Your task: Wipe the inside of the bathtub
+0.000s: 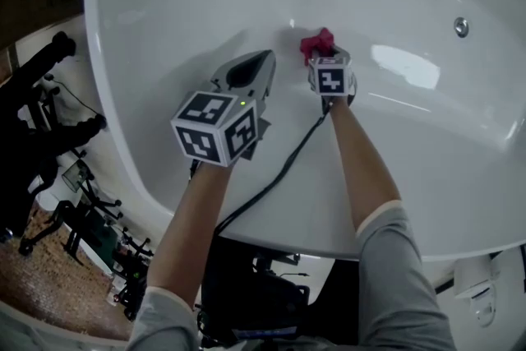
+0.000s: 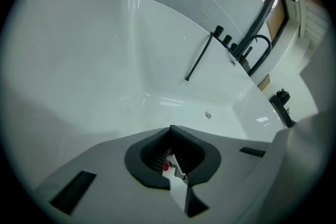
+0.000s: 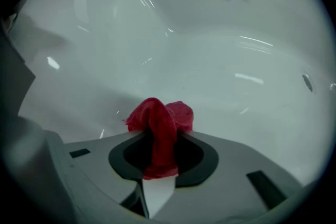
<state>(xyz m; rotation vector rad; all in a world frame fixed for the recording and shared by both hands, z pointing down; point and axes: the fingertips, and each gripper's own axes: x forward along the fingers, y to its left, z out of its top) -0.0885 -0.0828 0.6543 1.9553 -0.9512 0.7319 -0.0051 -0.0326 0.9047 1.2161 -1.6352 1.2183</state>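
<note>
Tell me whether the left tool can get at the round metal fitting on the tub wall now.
Probably not. The left tool, shut, hovers in the bathtub; the right tool, shut on the red cloth, and its forearm lie between it and the metal fitting. It would have to cross that arm.

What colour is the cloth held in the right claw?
The cloth is red, clearest in the right gripper view.

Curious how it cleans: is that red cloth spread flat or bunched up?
Bunched up: the red cloth is a wad pinched in the fingers of the right gripper.
</note>
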